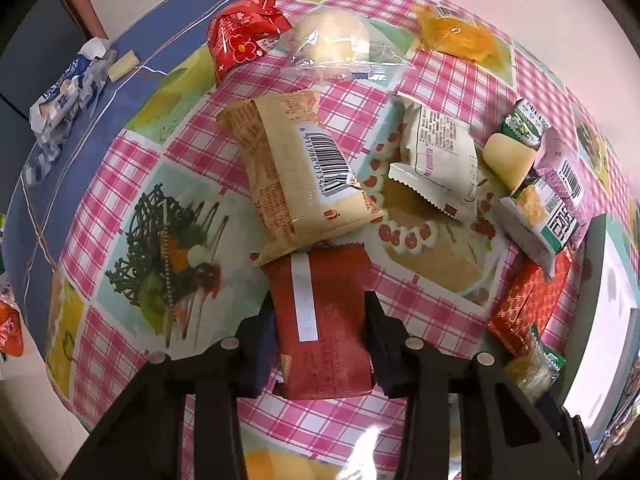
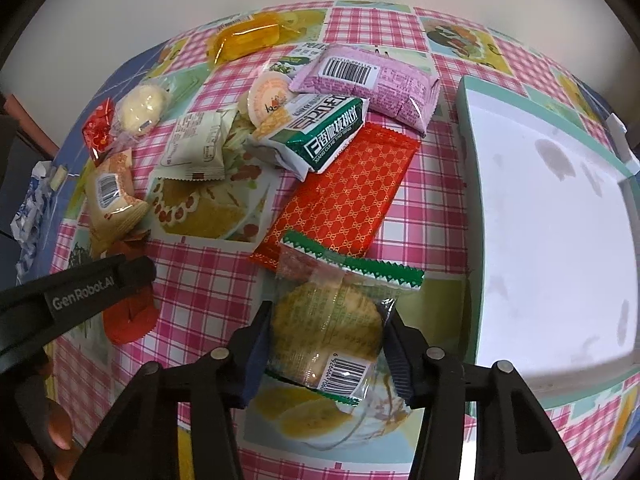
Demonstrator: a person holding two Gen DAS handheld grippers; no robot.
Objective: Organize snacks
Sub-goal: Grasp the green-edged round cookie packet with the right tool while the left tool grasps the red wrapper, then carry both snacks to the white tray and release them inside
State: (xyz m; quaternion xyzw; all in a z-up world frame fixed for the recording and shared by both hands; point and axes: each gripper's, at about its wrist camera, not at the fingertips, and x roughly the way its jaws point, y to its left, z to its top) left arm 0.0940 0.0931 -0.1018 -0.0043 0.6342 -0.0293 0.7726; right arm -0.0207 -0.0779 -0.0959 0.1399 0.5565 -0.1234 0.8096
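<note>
Barcode on clear cake pack [image 2: 324, 332] shows only in right view

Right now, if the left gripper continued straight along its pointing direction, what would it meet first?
The left gripper is already shut on the dark red packet; pushing on would likely press it into the tablecloth.

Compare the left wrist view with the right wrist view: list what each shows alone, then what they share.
Left wrist only: the left gripper seen from behind, pads pressed on the dark red packet, whose white strip faces up.

Right wrist only: the right gripper clamped on the clear cookie packet, and the open white box shown in full.

Both: the checked tablecloth, beige barcode packet, orange patterned packet, pink packet and yellow packet.
</note>
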